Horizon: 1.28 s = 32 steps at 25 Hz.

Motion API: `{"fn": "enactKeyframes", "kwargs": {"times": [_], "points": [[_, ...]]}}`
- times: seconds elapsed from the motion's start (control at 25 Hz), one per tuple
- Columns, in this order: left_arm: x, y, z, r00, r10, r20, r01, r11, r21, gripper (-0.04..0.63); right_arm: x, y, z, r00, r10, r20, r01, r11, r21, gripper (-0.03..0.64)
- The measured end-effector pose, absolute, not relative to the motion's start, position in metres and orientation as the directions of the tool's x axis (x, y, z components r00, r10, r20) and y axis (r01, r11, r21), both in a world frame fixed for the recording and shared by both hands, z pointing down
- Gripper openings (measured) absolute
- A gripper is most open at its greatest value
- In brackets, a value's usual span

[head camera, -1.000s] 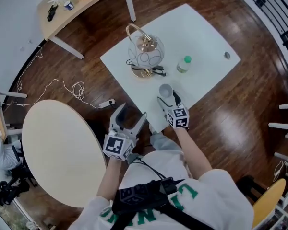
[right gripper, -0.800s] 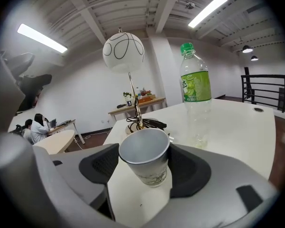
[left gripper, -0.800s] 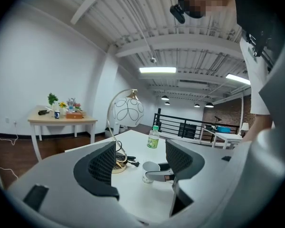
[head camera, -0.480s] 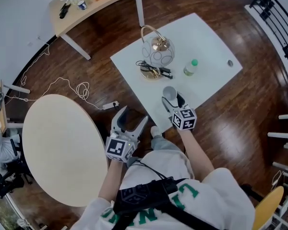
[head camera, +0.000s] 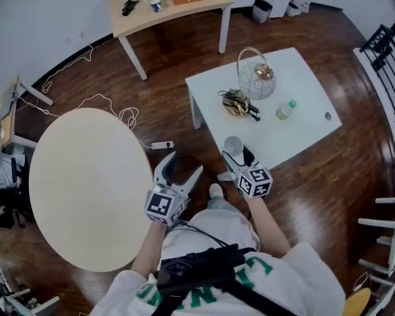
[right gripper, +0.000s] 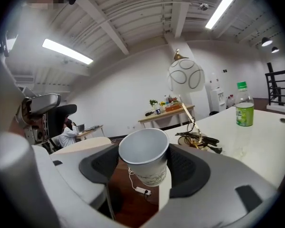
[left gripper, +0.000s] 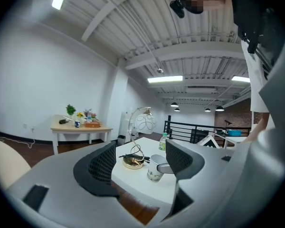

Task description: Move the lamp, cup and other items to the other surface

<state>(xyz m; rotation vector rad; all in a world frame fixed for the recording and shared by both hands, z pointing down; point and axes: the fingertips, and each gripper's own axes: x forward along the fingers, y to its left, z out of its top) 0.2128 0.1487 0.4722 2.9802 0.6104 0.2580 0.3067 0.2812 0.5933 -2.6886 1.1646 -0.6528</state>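
Right gripper view: right gripper (right gripper: pixel 145 169) fingers clasp a white, faintly patterned paper cup (right gripper: pixel 145 151); left gripper (left gripper: pixel 140 163) fingers gape empty.

White green-lettered shirt (head camera: pixel 286 275), black harness (head camera: pixel 197 268)

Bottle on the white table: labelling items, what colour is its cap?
Green; the bottle's cap shows best in the right gripper view.

The cup (right gripper: pixel 145 156) is white with a greenish print, the round table (head camera: pixel 85 189) cream.
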Motion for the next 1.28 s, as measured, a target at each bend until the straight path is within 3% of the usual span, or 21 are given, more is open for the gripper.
{"fn": "enactKeyframes", "kwargs": {"times": [0.28, 0.64, 1.04, 1.28], "points": [[0.149, 0.053, 0.484, 0.968, 0.193, 0.161, 0.172, -0.976, 0.137, 0.324, 0.264, 0.166, 0.590, 0.444, -0.833, 0.330, -0.792, -0.537, -0.290, 0.341], [0.052, -0.060, 0.501, 0.975, -0.120, 0.186, -0.150, -0.976, 0.155, 0.324, 0.183, 0.000, 0.598, 0.109, -0.930, 0.351, -0.953, -0.198, -0.228, 0.341], [-0.076, -0.148, 0.505, 0.856, -0.479, 0.197, -0.510, -0.844, 0.167, 0.324, 0.067, -0.144, 0.621, -0.243, -0.887, 0.392, -0.954, 0.145, -0.261, 0.341], [-0.155, -0.174, 0.519, 0.777, -0.588, 0.227, -0.627, -0.756, 0.187, 0.324, -0.031, -0.232, 0.636, -0.423, -0.818, 0.390, -0.903, 0.344, -0.257, 0.342]]}}
